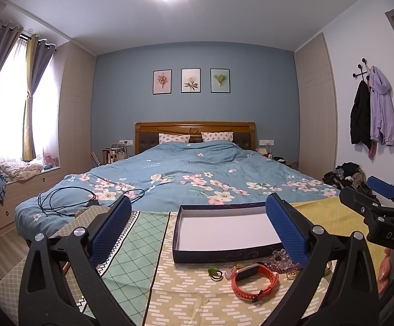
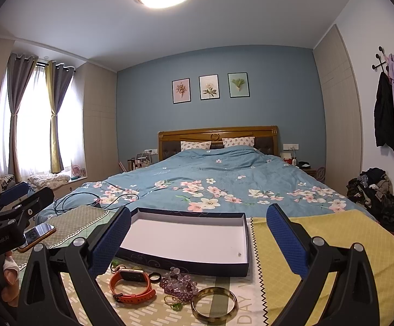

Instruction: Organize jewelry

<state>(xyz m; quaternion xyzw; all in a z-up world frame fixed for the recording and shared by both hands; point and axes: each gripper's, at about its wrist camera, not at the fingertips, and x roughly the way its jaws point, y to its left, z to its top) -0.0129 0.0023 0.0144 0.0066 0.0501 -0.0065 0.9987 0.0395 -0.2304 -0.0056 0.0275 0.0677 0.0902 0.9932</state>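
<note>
A: Nearest thing, left gripper (image 1: 198,226): black plastic arms, blue dimpled rubber pads (image 1: 112,229), spread wide, holding nothing.

B: Right gripper (image 2: 198,237) the same?

A: Same build, jaws wide apart, nothing between them. Each gripper also shows at the edge of the other's view.

B: Jewelry?

A: All loose on the patterned cloth (image 2: 319,233), near side of the box (image 2: 186,237). Orange watch (image 2: 131,285), rubbery strap, rectangular face. Purple bead cluster (image 2: 179,285), glassy, just right of the watch. Bangle (image 2: 213,305), smooth brownish-gold ring, nearest of the pieces in the right wrist view. Small dark ring (image 2: 154,277) between watch and beads. Green piece (image 2: 175,304) under the beads, too small to identify.

B: Box?

A: Shallow rectangular cardboard tray, dark outer walls with swirl print, plain white floor. One tiny speck in its near right corner, can't tell what it is.

B: Hidden stuff?

A: From the left wrist, the right pad covers part of the beads and the bangle doesn't show. A small green and black loop (image 1: 214,271) and a pinkish bit sit left of the watch, unclear. Printed letters on the cloth are cut off.

B: Surroundings?

A: Phone (image 2: 38,235), glossy, left of the box, partly behind the left gripper. Fingers (image 2: 9,271) at the left edge, one taped. Bed (image 2: 224,179) with blue floral quilt behind, black cable (image 1: 69,198) coiled on it.
</note>
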